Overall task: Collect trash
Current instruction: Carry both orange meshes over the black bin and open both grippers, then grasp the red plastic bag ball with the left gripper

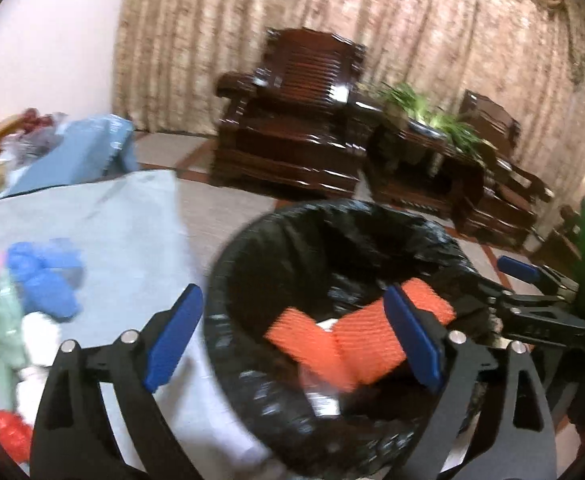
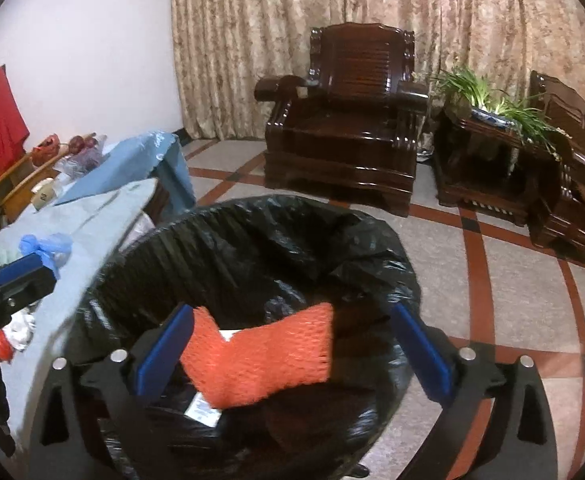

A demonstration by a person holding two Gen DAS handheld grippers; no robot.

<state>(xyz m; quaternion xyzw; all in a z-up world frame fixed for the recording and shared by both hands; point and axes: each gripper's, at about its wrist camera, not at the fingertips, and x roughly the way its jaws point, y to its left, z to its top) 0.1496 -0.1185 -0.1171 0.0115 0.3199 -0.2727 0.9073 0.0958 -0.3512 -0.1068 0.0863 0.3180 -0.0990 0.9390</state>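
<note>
Where blur smears the table [image 1: 104, 216] at left, blue wad [image 1: 42, 276] unidentifiable, left gripper [image 1: 292, 338] wide open, empty, orange netting [image 2: 258, 362] inside black-lined bin [image 2: 252, 224], white label beneath unreadable, right gripper [image 2: 292, 356] wide open, empty, bin base cut off.

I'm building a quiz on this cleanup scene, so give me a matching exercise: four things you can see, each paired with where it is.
Things:
1. orange foam net
2. blue crumpled glove
3. potted green plant
4. wooden armchair

Places:
A. in front of the curtain
B. inside the black-lined bin
C. on the side table between the dark chairs
D. on the pale cloth of the table beside the bin

Pairs: 1-B, 2-D, 3-C, 4-A
</note>
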